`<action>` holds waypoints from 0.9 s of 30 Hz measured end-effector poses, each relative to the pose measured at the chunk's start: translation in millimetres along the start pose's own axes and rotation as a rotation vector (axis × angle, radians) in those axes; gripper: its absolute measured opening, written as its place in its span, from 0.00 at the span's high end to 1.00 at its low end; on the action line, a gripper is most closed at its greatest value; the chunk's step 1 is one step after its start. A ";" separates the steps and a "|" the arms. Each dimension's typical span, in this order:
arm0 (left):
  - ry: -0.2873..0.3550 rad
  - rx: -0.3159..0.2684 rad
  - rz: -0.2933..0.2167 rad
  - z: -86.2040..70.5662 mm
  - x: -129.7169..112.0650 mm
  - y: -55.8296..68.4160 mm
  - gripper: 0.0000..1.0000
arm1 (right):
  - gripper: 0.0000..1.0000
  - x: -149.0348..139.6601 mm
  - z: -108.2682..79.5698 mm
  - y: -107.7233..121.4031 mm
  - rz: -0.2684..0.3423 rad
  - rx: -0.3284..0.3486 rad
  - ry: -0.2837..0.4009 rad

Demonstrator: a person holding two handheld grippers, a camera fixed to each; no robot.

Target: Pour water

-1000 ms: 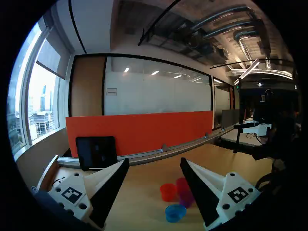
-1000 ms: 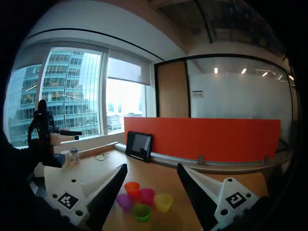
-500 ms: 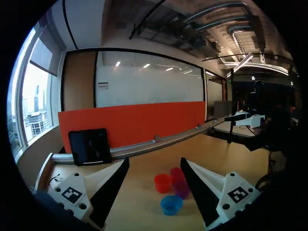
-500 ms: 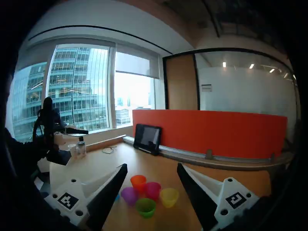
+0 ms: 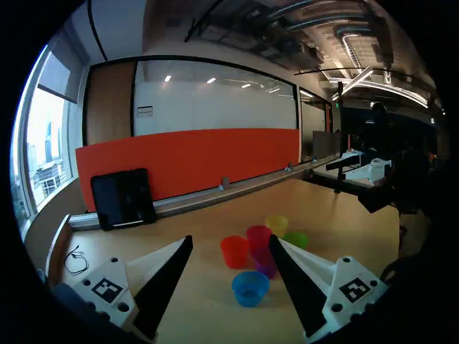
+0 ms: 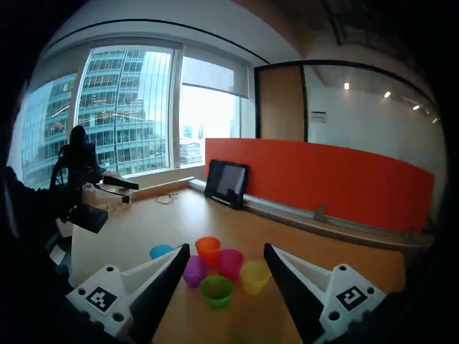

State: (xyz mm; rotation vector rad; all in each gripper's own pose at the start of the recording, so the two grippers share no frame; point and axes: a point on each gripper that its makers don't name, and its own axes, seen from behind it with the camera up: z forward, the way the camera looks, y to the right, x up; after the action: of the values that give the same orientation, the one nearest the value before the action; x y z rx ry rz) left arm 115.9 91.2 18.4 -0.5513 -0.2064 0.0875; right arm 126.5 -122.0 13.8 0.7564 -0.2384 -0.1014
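Note:
Several small plastic cups stand clustered on the wooden desk (image 5: 344, 221). In the left gripper view a blue cup (image 5: 250, 288) is nearest, with purple (image 5: 265, 261), red (image 5: 235, 251), pink (image 5: 259, 238), yellow (image 5: 276, 225) and green (image 5: 295, 239) cups behind it. My left gripper (image 5: 229, 242) hangs open above them, holding nothing. In the right gripper view the green cup (image 6: 216, 290) is nearest, beside yellow (image 6: 255, 276), pink (image 6: 230, 262), purple (image 6: 194, 270), orange-red (image 6: 207, 250) and blue (image 6: 160, 251) cups. My right gripper (image 6: 226, 247) is open and holds nothing.
A dark tablet (image 5: 123, 198) (image 6: 228, 182) leans against the orange partition (image 5: 189, 160) (image 6: 333, 183) at the desk's back edge. A thin cable (image 5: 74, 265) (image 6: 166, 199) lies near the window side. A dark hand-held device (image 6: 92, 195) is at the desk's left end.
Both views have tipped downward and drawn nearer the desk. The cups now sit higher between the fingers, and the yellow and green cups have come into the left gripper view. Both grippers stay open.

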 end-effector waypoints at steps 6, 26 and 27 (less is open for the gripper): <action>-0.042 -0.012 0.017 7.0 -24.9 4.6 0.01 | 0.00 -25.2 10.7 -1.8 -0.008 0.015 -0.043; -0.196 -0.064 -0.002 21.8 -105.9 16.6 0.01 | 0.00 -117.9 44.2 -3.0 -0.055 0.049 -0.209; -0.205 -0.068 -0.003 22.6 -109.5 17.5 0.01 | 0.00 -122.2 45.7 -3.4 -0.057 0.051 -0.217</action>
State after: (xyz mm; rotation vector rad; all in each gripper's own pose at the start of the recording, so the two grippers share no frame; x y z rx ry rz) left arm 3.7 102.6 9.3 -0.6100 -0.4106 0.1344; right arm -3.3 -133.3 21.8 0.8037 -0.4272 -0.2322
